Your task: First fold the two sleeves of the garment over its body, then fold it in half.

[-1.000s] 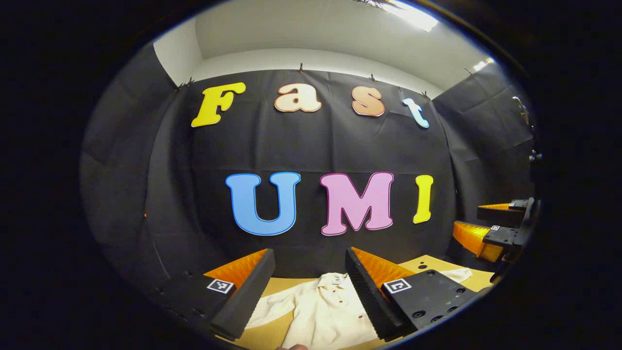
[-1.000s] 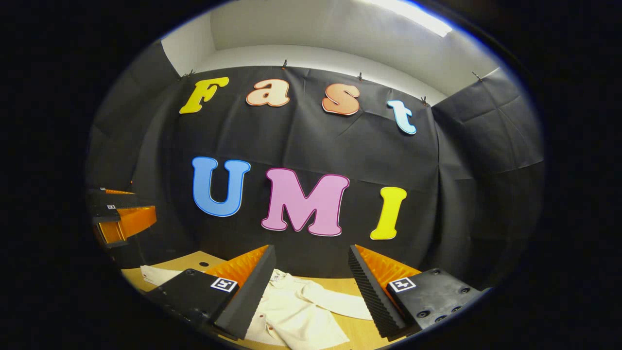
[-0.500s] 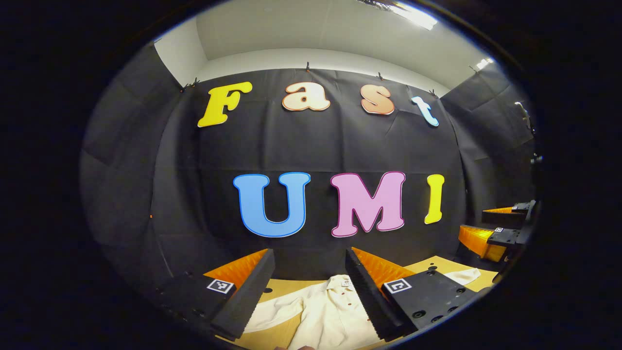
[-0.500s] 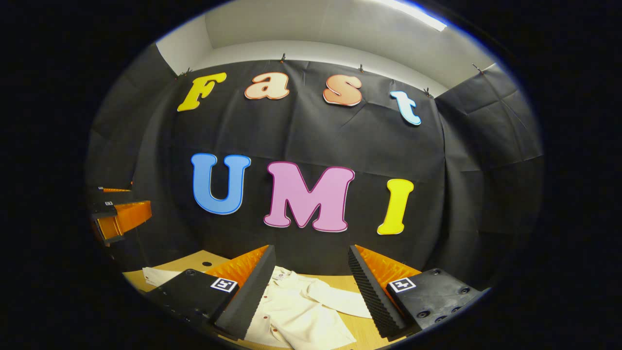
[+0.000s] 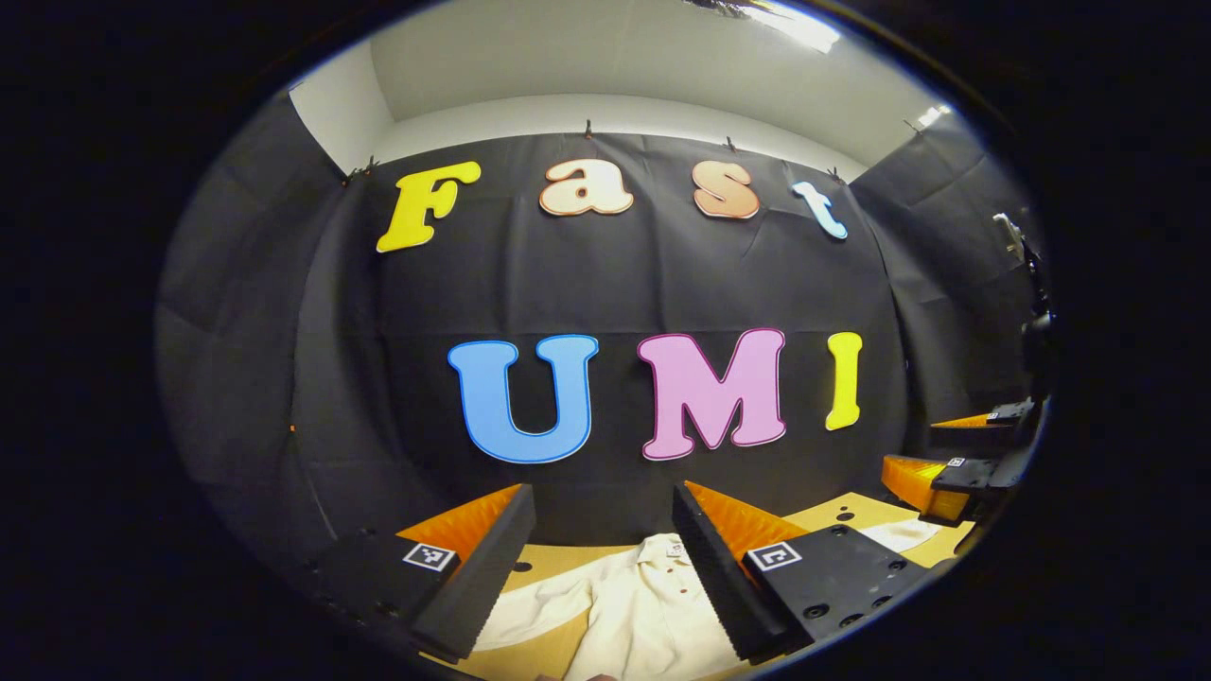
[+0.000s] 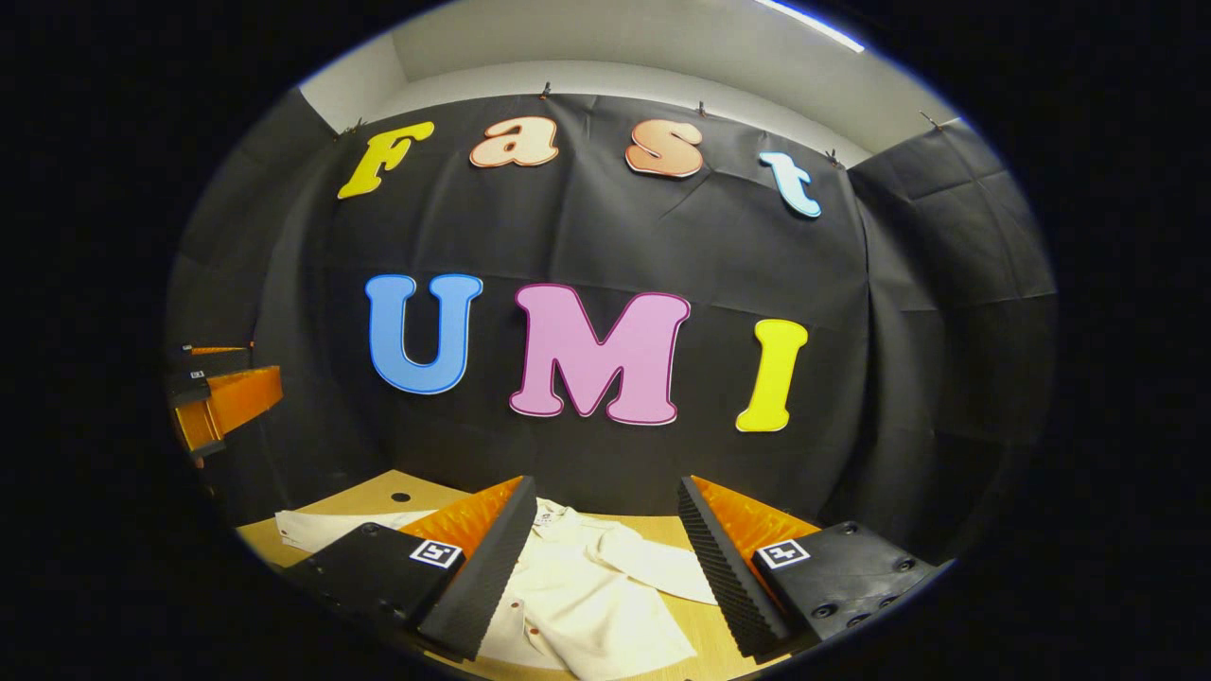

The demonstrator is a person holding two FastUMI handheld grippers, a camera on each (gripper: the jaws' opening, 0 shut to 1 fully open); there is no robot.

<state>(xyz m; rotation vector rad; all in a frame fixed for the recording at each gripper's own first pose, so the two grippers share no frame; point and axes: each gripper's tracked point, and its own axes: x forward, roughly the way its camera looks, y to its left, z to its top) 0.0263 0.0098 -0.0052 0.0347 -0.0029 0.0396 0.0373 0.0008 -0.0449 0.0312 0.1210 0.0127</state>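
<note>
A cream button-up shirt lies flat on the wooden table, collar toward the back wall. My left gripper is open and held above the shirt's body, nothing between its fingers. One sleeve spreads to the left of it. My right gripper is open too, hovering over the shirt, with a sleeve angled out to the right and the other sleeve at far left. Each gripper appears at the edge of the other's view: the right gripper, the left gripper.
The black cloth wall stands close behind the table's far edge. Small round holes dot the tabletop. Bare wood shows beside the shirt on both sides.
Both grippers tilted down a little, so more of the table and shirt shows in the right gripper view. The shirt has not moved. Both grippers stay open.
</note>
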